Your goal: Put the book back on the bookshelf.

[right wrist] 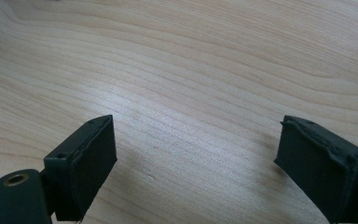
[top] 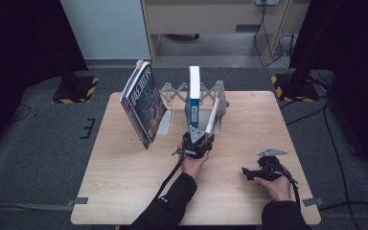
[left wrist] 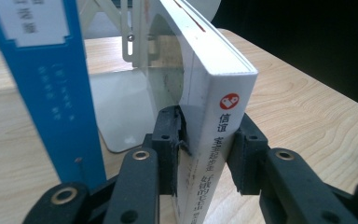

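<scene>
A white book (top: pixel 212 115) leans in the right end of a metal bookend rack (top: pixel 172 91). My left gripper (top: pixel 205 132) is shut on the lower spine of this white book (left wrist: pixel 214 93), one black pad on each cover, as the left gripper (left wrist: pixel 207 156) view shows. A blue-and-white book (top: pixel 193 96) stands upright just to its left, its blue spine (left wrist: pixel 51 84) close by. A dark-covered book (top: pixel 143 103) leans at the rack's left end. My right gripper (top: pixel 247 171) rests on the table at the right, and the right gripper (right wrist: pixel 196 158) stands open over bare wood.
The rack's pale metal end plate (left wrist: pixel 121 107) lies between the two nearer books. The wooden table (top: pixel 124 182) has bare room at front left and front middle. Black stands with striped bases (top: pixel 76 88) flank the far corners, and cables run on the floor at the right.
</scene>
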`<state>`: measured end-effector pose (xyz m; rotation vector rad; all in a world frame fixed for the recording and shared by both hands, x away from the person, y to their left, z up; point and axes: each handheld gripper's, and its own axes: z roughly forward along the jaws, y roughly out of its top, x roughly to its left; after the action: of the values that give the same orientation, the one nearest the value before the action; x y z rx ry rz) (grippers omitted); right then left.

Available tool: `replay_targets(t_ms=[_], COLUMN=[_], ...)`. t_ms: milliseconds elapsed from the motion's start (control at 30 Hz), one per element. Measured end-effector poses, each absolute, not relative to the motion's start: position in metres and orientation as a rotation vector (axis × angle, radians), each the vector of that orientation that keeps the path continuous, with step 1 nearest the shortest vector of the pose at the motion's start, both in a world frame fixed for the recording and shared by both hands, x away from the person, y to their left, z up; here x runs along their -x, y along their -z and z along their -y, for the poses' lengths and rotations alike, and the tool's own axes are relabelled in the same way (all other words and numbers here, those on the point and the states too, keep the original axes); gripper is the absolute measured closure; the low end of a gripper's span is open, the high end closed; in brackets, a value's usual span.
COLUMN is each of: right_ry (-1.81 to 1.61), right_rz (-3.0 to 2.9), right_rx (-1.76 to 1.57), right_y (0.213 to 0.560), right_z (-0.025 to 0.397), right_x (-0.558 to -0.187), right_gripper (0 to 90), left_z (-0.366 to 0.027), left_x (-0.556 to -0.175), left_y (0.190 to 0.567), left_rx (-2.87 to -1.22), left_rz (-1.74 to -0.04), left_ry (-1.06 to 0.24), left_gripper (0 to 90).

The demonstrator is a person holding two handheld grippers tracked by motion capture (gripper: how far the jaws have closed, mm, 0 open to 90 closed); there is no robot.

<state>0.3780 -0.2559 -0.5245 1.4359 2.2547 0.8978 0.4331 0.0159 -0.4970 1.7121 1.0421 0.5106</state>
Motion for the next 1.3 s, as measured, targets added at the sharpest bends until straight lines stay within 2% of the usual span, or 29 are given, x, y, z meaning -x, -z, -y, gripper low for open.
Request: replay_targets(t_ms=[300, 433, 500, 833, 1300], right_ry=[-0.89, -0.888, -0.89, -0.89, -0.907], right_rz=[-2.257, -2.26, -2.255, -2.261, -2.251], right_rx=[-1.439, -1.439, -1.437, -1.446, -1.444], right_y=[0.525, 0.525, 0.525, 0.525, 0.524], right_z=[0.257, 0.257, 0.256, 0.256, 0.257], right_x=[-0.378, -0.378, -0.378, -0.378, -0.378], right_gripper=[11.8, 11.8, 11.8, 11.9, 12.0], left_z=[-0.015, -0.015, -0.015, -0.005, 0.012], left_x=[-0.438, -0.429, -0.428, -0.445, -0.473], left_y=[0.498, 0.493, 0.492, 0.487, 0.484], left_rx=[-1.731, -1.766, -1.771, -1.793, -1.823], left_rz=[-0.968, -0.913, -0.922, -0.935, -0.942], left_ry=[-0.447, -0.459, -0.47, -0.482, -0.497], left_gripper=[59.9, 61.1, 64.1, 64.9, 60.1])
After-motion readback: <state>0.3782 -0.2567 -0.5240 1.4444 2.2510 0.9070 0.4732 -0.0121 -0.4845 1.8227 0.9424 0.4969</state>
